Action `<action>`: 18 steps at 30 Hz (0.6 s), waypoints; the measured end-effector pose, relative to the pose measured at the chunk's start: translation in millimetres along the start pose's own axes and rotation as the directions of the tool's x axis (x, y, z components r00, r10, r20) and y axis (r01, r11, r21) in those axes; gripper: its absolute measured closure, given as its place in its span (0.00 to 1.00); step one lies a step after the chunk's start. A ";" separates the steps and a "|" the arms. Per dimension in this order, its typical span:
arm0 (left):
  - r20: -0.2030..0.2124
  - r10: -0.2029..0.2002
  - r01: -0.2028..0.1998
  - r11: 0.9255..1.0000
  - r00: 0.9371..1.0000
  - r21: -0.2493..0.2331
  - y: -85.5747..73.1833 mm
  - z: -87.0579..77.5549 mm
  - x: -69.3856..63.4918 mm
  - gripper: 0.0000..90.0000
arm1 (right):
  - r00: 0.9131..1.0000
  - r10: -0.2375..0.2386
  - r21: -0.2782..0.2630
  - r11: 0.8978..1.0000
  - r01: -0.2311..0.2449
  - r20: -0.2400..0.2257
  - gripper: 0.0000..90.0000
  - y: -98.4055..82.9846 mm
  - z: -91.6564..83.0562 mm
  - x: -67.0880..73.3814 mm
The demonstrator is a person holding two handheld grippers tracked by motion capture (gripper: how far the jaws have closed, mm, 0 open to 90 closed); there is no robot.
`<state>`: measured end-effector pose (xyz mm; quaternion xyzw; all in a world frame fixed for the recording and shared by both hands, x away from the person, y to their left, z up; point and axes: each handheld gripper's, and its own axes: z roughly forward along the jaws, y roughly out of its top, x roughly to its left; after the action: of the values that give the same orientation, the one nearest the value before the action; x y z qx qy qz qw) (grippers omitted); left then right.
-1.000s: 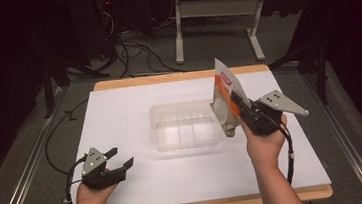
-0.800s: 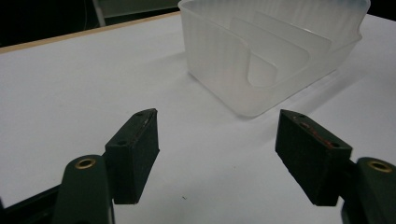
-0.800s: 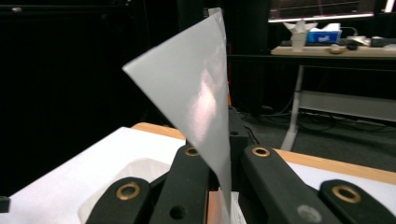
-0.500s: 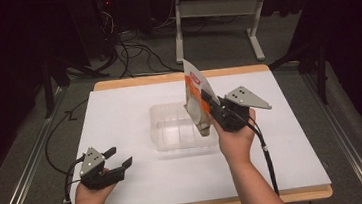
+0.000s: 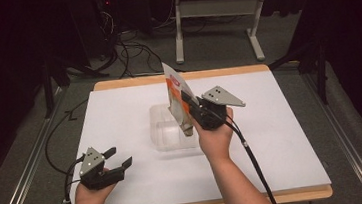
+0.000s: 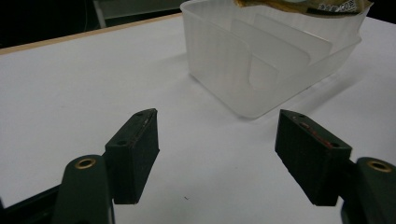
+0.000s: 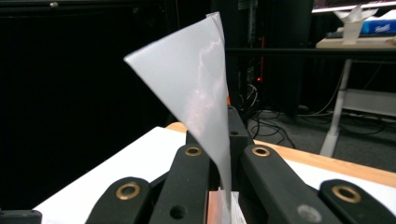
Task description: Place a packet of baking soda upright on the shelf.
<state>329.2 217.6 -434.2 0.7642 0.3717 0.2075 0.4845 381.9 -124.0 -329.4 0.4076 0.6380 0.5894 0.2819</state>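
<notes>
Your right gripper (image 5: 189,105) pinches a snack pouch (image 5: 177,98) above the clear plastic container (image 5: 164,133). Your left gripper (image 5: 115,158) rests spread wide, holding nothing.

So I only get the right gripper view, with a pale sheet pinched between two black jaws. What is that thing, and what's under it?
Observer: It's a snack packet, white and orange, held upright by the right gripper. The high view puts its lower end in or just over a clear plastic container; I can't tell which.
Operator: Is anything else in that container?
Observer: The left gripper view shows a translucent divider inside the container, with the packet's edge at its rim.
Operator: And the other hand?
Observer: The left gripper sits low over the white table near the front left, jaws wide apart, with nothing between them.
</notes>
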 end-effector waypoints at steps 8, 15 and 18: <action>0.001 0.002 -0.002 1.000 1.000 0.003 0.0 -0.1 0.0 0.34 | 1.000 0.002 0.015 1.000 -0.002 -0.003 1.00 -8.2 17.6 6.1; 0.003 0.001 -0.001 1.000 1.000 0.003 0.0 -0.5 0.1 0.34 | 1.000 0.020 0.034 0.999 -0.020 0.008 1.00 -14.9 30.0 7.8; 0.005 0.002 -0.002 1.000 1.000 0.007 0.1 -0.4 0.6 0.34 | 1.000 0.022 0.038 0.999 -0.023 0.014 1.00 -17.0 34.0 8.5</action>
<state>329.3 218.2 -434.0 0.7669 0.3703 0.2047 0.4825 402.9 -98.6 -350.0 0.4241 0.6427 0.5773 0.2716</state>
